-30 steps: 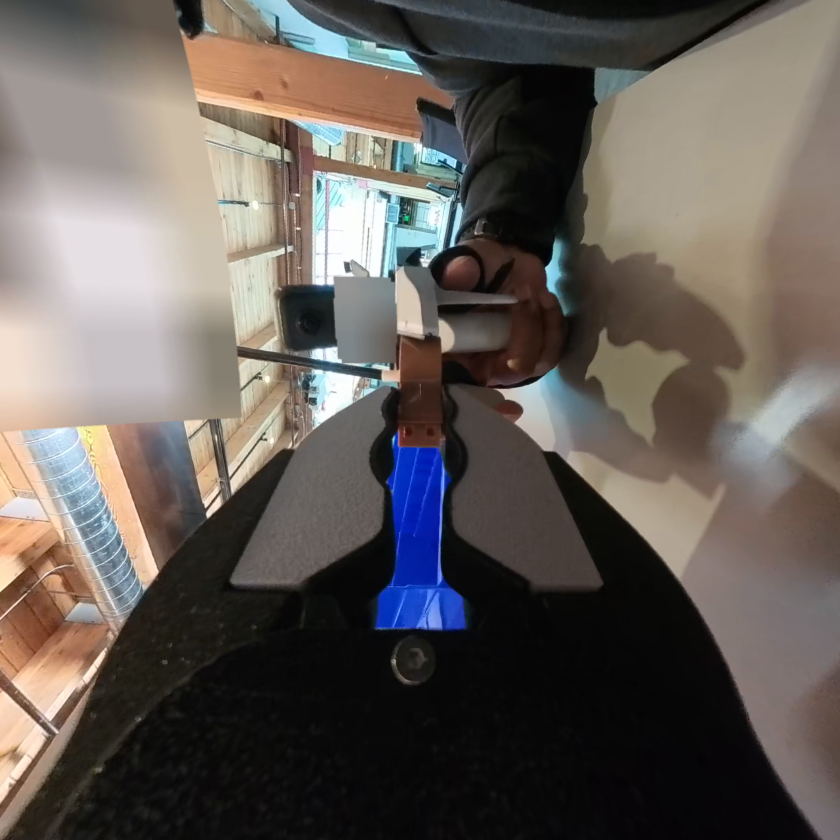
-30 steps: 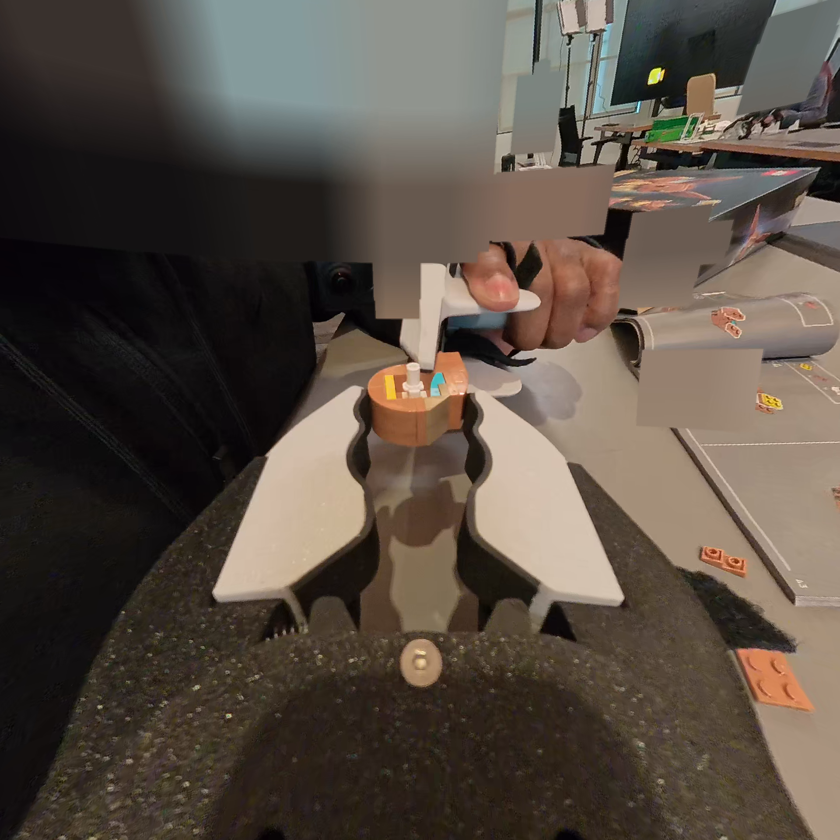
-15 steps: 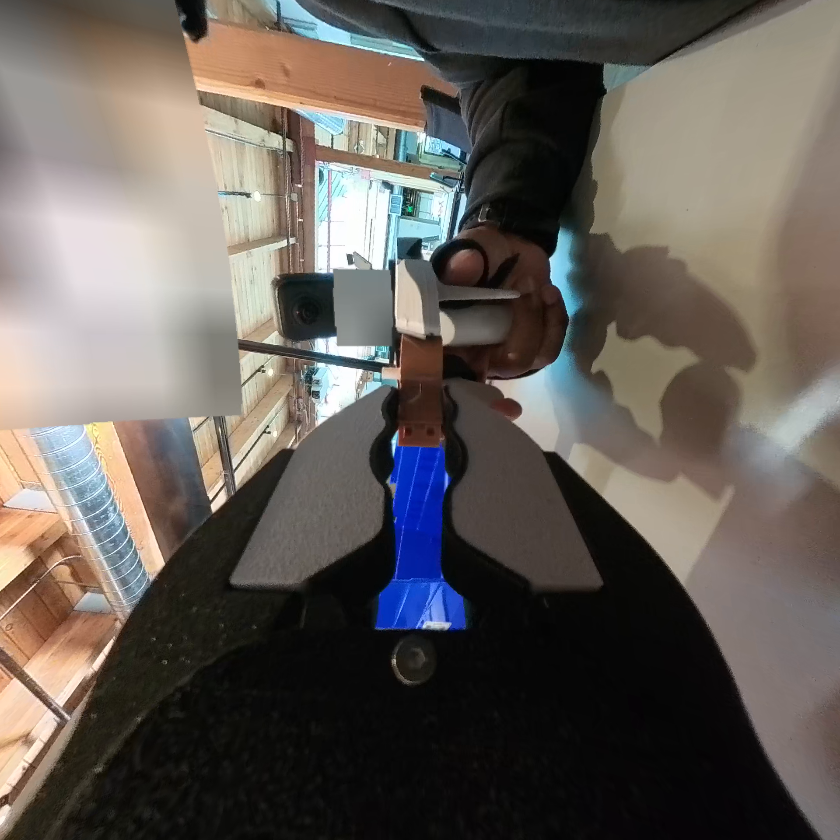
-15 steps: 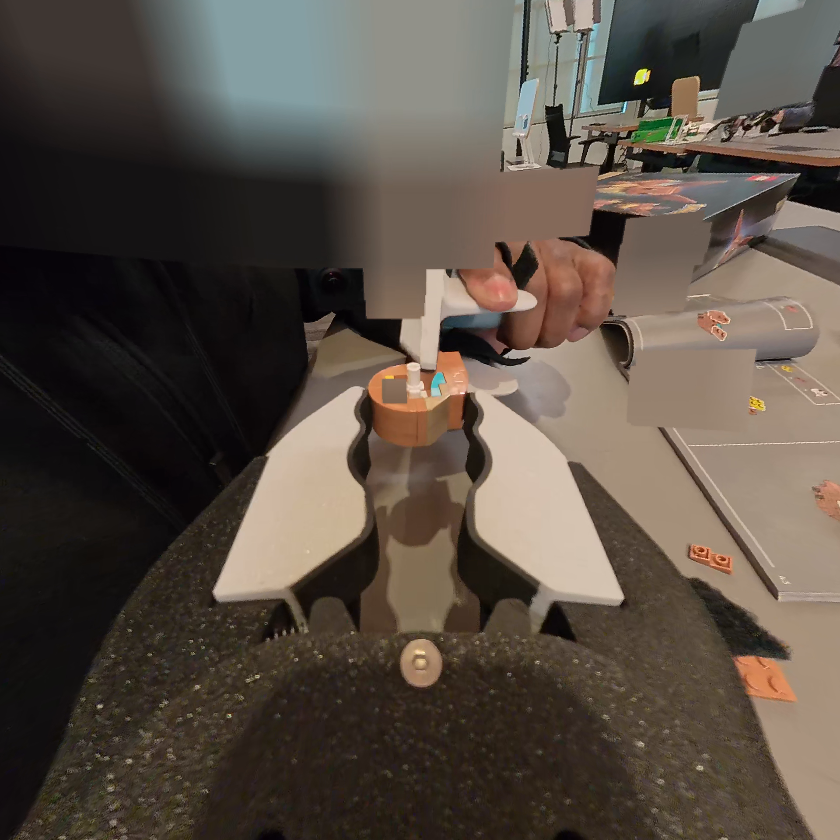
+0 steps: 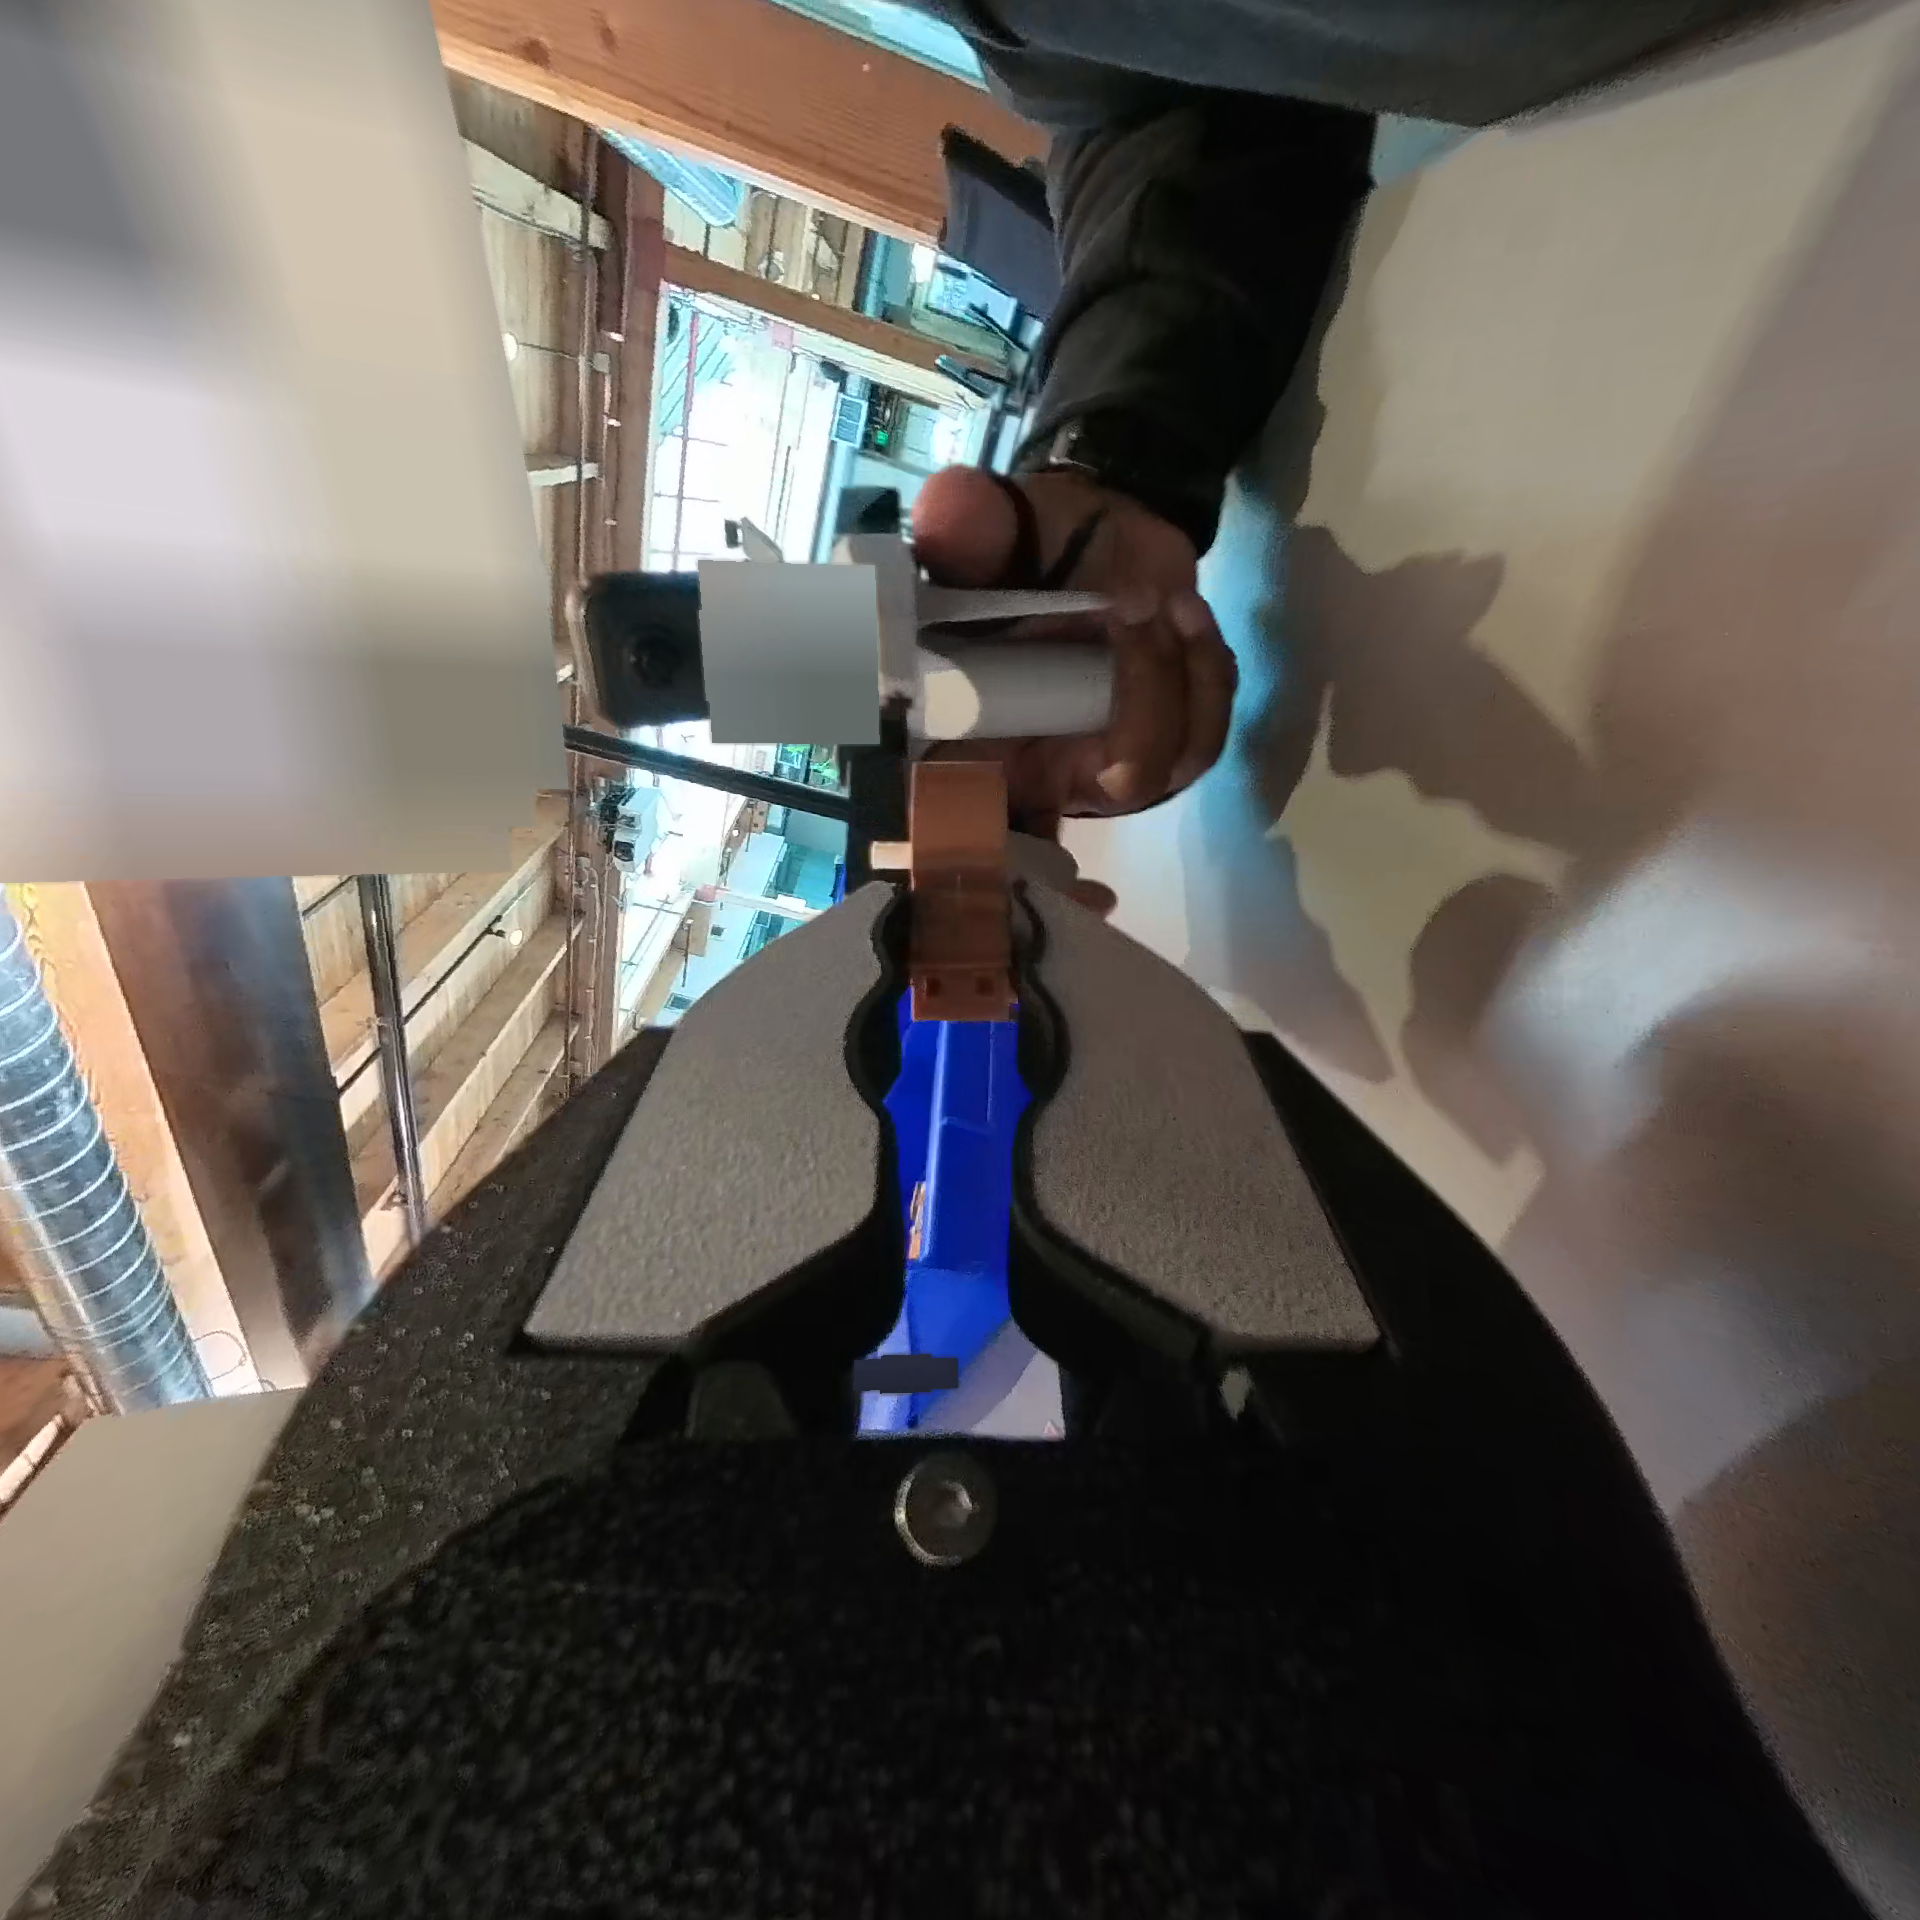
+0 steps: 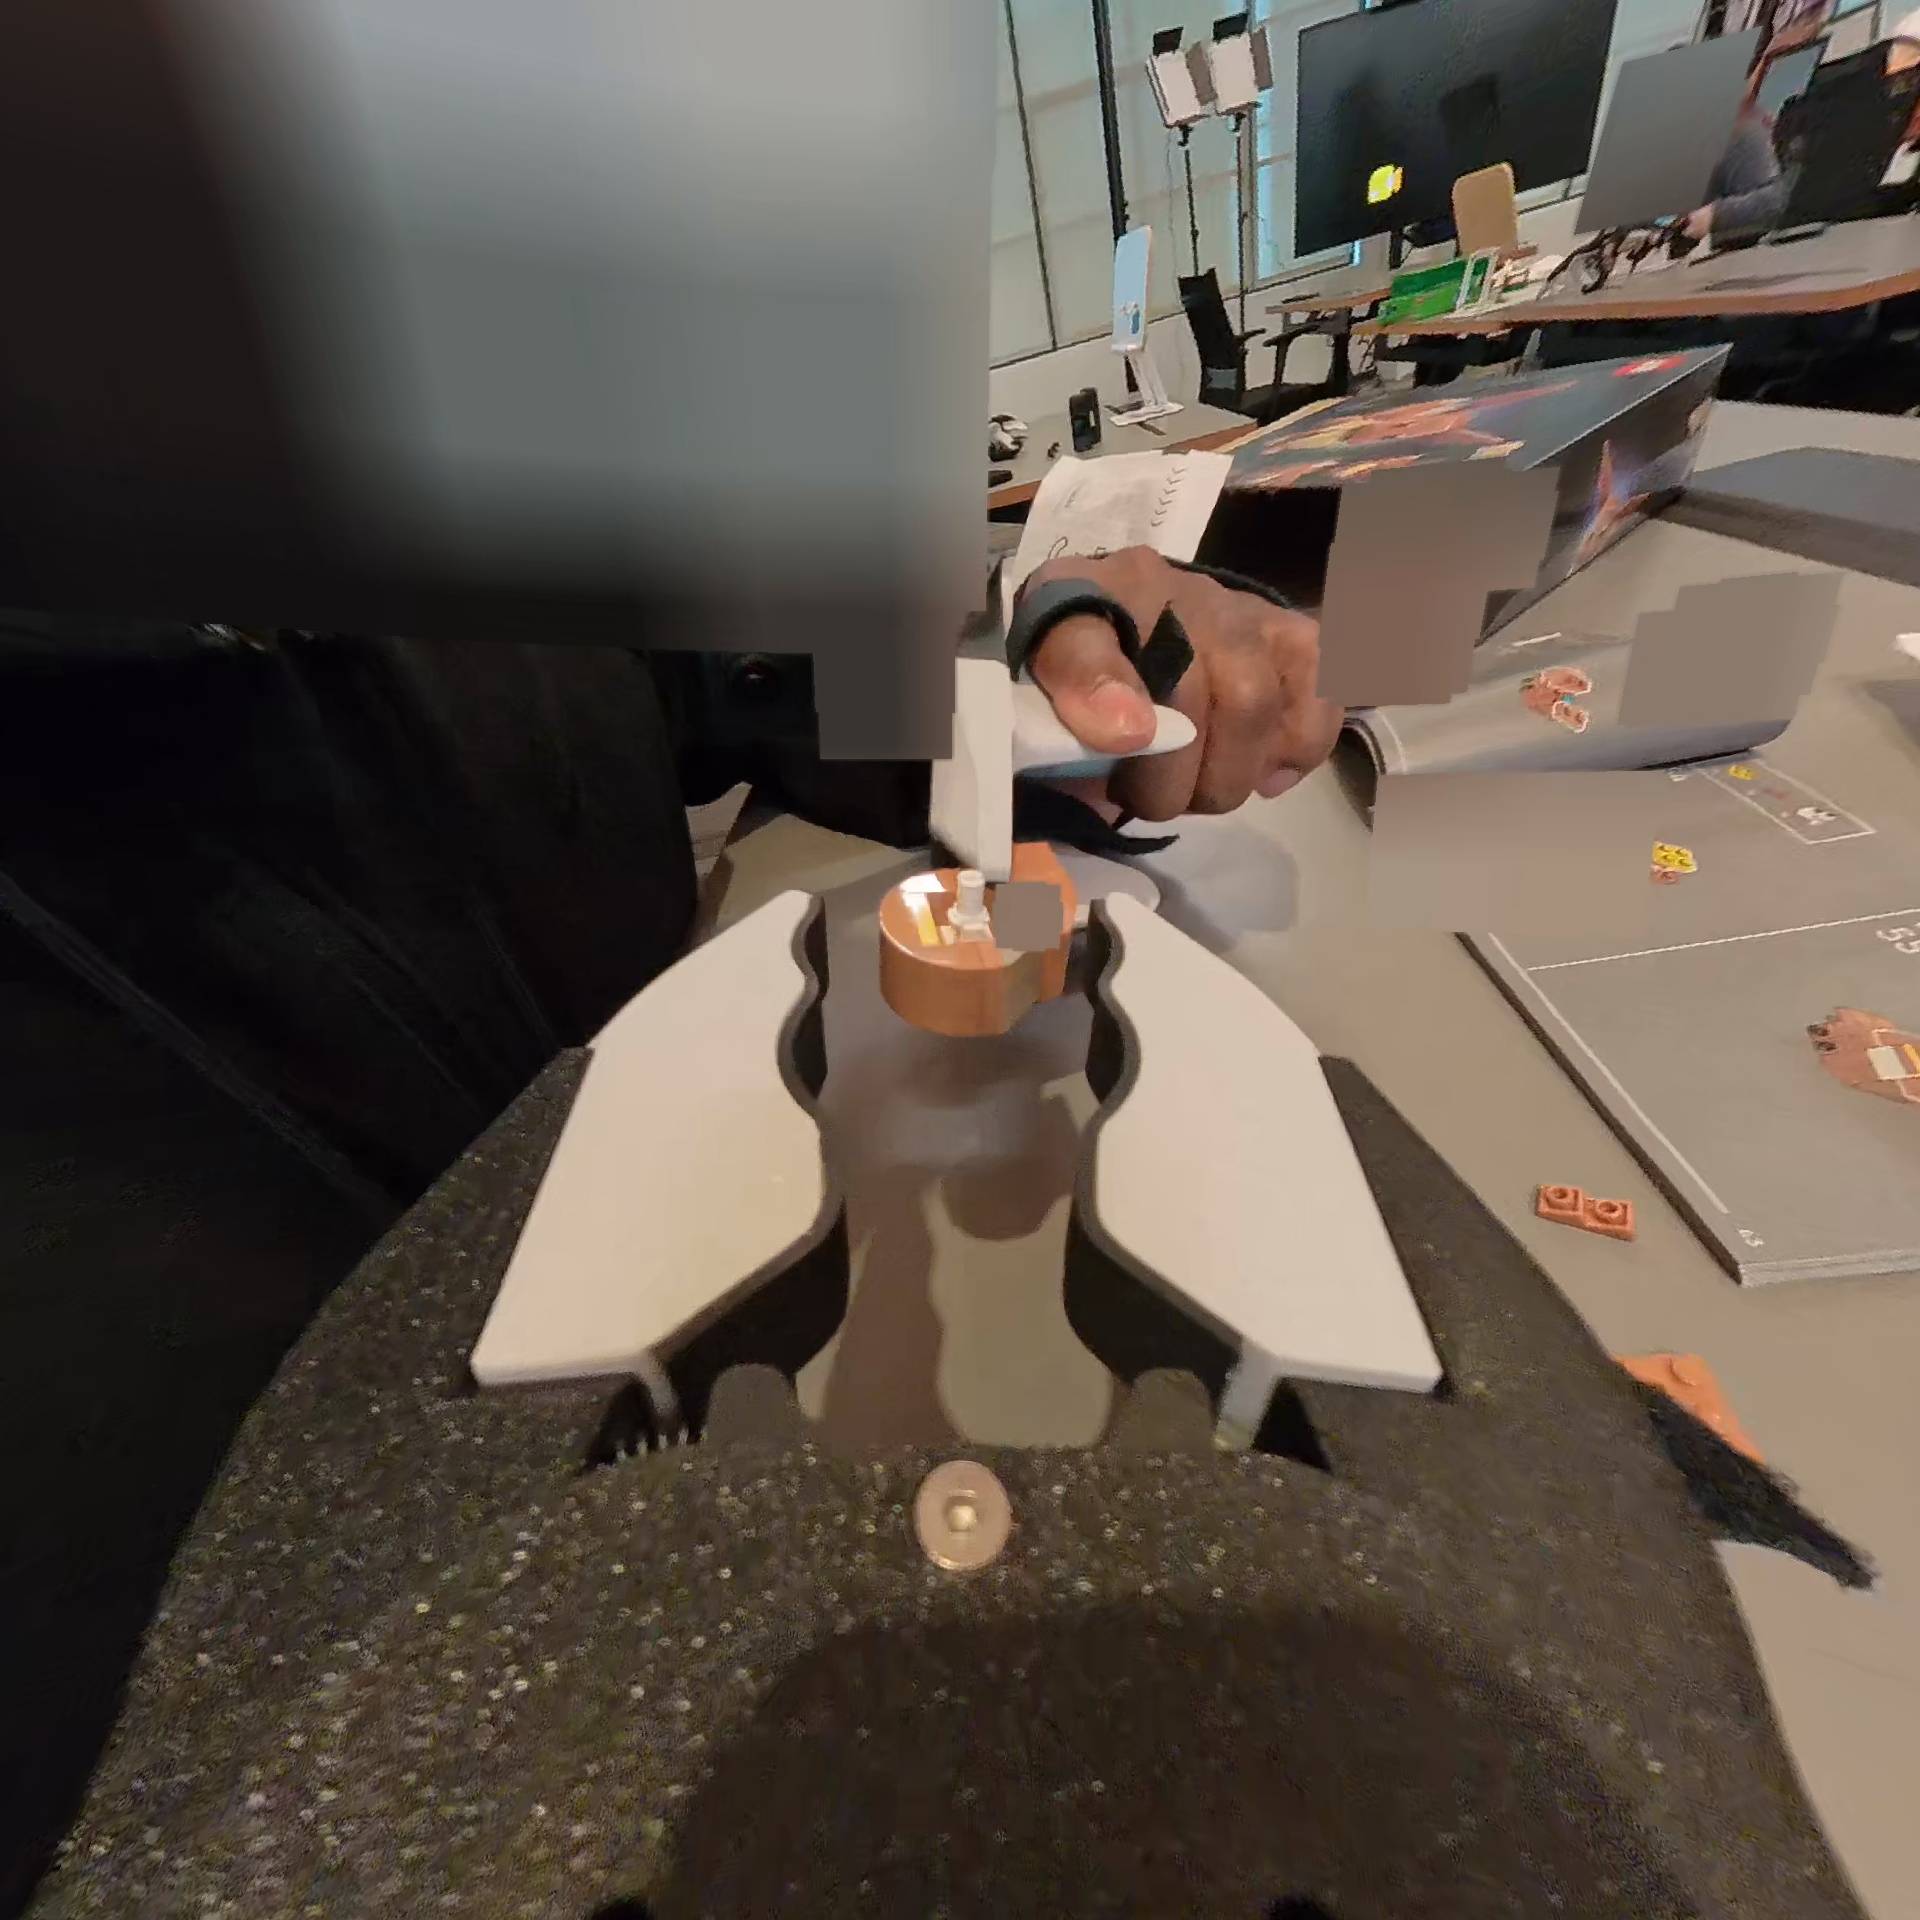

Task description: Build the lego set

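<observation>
The left gripper (image 5: 956, 914) clamps a brown brick assembly (image 6: 971, 961), held in the air above the desk (image 6: 1299, 883) near its front edge; the right gripper (image 6: 961, 971) stands apart, pads flanking the assembly without touching; a handover looks under way.

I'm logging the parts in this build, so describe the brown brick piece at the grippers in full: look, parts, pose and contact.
The brown brick piece is glossy plastic: a round drum joined to a squarer block, a pale peg standing on top beside a yellow tile. The left gripper clamps it from both sides, holding it clear of the grey table. The right gripper has its fingers on either side with visible gaps, not touching.
</observation>
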`<state>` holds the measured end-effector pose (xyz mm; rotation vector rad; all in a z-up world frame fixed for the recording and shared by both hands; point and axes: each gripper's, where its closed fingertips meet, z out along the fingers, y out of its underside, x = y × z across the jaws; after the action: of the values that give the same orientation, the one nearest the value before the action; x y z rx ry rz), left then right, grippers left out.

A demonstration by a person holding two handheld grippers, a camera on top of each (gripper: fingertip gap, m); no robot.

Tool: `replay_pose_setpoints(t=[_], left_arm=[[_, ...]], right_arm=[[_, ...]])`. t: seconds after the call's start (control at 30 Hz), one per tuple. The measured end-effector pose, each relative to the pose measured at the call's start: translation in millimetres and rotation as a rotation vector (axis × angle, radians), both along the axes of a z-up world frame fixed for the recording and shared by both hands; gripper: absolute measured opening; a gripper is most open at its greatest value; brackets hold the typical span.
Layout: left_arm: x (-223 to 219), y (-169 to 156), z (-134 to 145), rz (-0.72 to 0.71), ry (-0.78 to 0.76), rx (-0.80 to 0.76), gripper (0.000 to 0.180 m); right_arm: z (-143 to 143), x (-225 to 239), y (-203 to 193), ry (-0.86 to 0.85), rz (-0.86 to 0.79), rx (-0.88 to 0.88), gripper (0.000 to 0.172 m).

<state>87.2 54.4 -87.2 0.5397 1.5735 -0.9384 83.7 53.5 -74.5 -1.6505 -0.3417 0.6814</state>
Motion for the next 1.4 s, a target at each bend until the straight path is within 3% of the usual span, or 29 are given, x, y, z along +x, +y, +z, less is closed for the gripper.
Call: replay_pose_setpoints(t=[0.23,0.37,0.43,0.57,0.7,0.87,1.0,1.1,1.23,1.4], left_arm=[[2.0,6.5,-13.7,0.021,-0.034,0.112,0.017],[7.4,10.4,-20.6,0.047,0.061,0.090,0.017],[11.8,16.6,-30.3,0.083,0.206,0.065,0.017],[14.8,30.5,-50.5,0.176,0.679,-0.112,0.017],[14.3,43.6,-49.7,0.271,0.900,-0.218,0.017],[1.5,48.7,-73.1,0.369,1.190,-0.189,0.017],[-5.4,50.4,-73.0,0.379,1.592,-0.412,0.017],[1.9,57.6,-70.4,0.404,1.582,-0.477,0.017],[4.8,59.8,-73.8,0.447,1.515,-0.433,0.017],[16.9,71.7,-70.8,0.529,1.029,-0.129,0.017]], right_arm=[[-8.8,16.2,5.2,-0.036,-0.071,-0.057,0.041],[-20.2,19.1,8.3,-0.151,-0.119,-0.076,0.040],[-27.5,20.4,9.7,-0.224,-0.140,-0.083,0.040],[-39.2,18.9,11.4,-0.366,-0.163,-0.091,0.039],[-45.8,17.3,13.0,-0.454,-0.180,-0.093,0.038],[-51.3,17.0,14.6,-0.490,-0.194,-0.104,0.036],[-51.7,18.5,15.1,-0.505,-0.210,-0.103,0.035],[-53.0,19.5,15.1,-0.534,-0.221,-0.098,0.034],[-53.0,20.1,14.7,-0.567,-0.236,-0.081,0.032],[-48.3,22.3,14.8,-0.543,-0.256,-0.062,0.032]])
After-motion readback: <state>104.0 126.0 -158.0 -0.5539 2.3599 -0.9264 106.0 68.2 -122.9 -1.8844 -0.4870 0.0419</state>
